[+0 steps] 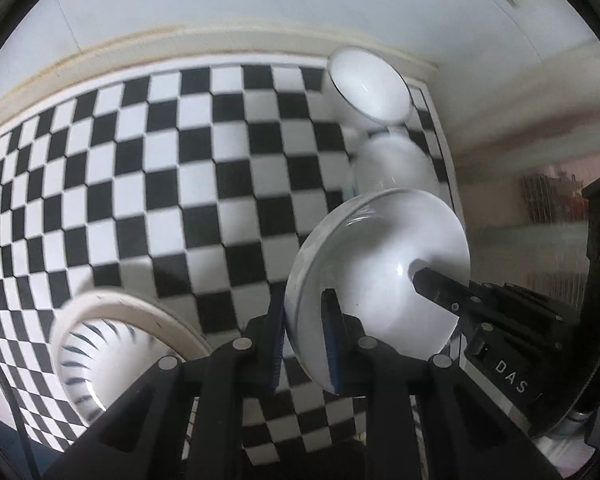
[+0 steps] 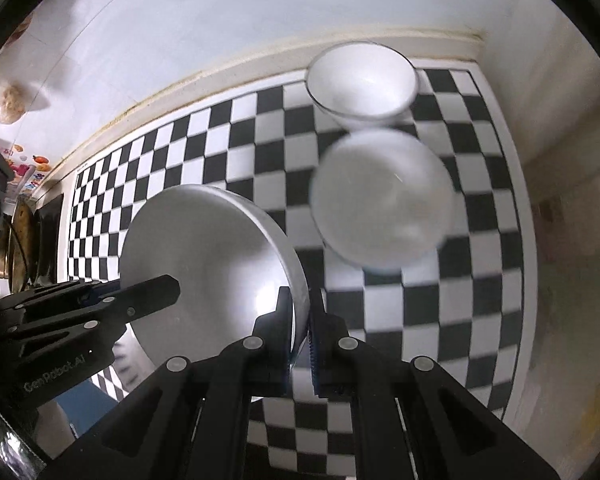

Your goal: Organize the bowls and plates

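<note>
A white deep plate (image 1: 380, 256) (image 2: 212, 248) hangs tilted above the checkered mat (image 1: 180, 160) (image 2: 440, 312). My left gripper (image 1: 304, 312) is shut on one side of its rim, one pad on each face. My right gripper (image 2: 300, 308) is shut on the opposite side of the rim. Each gripper shows in the other's view: the right gripper (image 1: 424, 280) reaches over the plate's far edge, and the left gripper (image 2: 168, 286) does the same. Two white bowls stand on the mat beyond the plate, the far bowl (image 1: 368, 84) (image 2: 362, 80) and the nearer bowl (image 1: 396, 164) (image 2: 382, 200).
A bowl with dark stripes inside and a cream rim (image 1: 100, 344) sits on the mat at the lower left of the left wrist view. A white wall with a cream ledge (image 1: 220, 40) borders the mat at the back and right. Dark clutter (image 2: 4, 220) lies past the mat's left edge.
</note>
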The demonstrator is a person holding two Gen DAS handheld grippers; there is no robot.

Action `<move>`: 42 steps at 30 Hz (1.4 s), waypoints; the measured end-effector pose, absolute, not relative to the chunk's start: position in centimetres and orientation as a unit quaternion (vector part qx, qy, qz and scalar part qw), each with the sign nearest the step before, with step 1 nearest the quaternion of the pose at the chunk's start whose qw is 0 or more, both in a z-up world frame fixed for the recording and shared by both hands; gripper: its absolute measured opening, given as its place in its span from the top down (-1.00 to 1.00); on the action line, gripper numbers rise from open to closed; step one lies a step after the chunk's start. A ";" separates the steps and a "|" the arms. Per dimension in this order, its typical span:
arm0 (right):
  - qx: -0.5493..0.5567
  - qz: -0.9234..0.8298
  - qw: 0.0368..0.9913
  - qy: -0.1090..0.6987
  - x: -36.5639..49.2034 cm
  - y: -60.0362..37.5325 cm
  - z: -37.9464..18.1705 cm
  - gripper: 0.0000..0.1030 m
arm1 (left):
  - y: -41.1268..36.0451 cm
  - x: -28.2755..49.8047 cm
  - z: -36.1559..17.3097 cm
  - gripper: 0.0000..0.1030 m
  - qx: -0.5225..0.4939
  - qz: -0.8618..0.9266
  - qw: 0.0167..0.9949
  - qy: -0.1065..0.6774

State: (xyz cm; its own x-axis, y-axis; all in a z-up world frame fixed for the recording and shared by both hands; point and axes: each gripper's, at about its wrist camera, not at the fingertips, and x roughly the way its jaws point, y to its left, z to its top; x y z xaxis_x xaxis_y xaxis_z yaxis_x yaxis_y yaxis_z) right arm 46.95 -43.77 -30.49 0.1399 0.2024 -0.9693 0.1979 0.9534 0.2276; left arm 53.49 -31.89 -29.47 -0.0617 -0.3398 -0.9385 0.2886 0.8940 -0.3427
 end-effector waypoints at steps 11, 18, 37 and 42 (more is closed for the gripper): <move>0.169 0.003 0.713 0.681 41.6 -45.8 -35.6 0.84 | -34.3 49.5 -34.1 0.70 0.008 -0.222 0.659 0.719; 0.163 0.008 0.694 0.702 40.0 -46.5 -39.6 0.84 | -35.7 48.1 -37.9 0.70 0.027 -0.204 0.649 0.732; 0.158 0.016 0.669 0.727 39.8 -45.6 -41.9 0.83 | -37.9 47.1 -40.8 0.70 0.045 -0.190 0.634 0.749; 0.180 0.018 0.663 0.727 39.7 -46.1 -42.2 0.82 | -38.2 47.2 -40.6 0.64 0.046 -0.191 0.630 0.751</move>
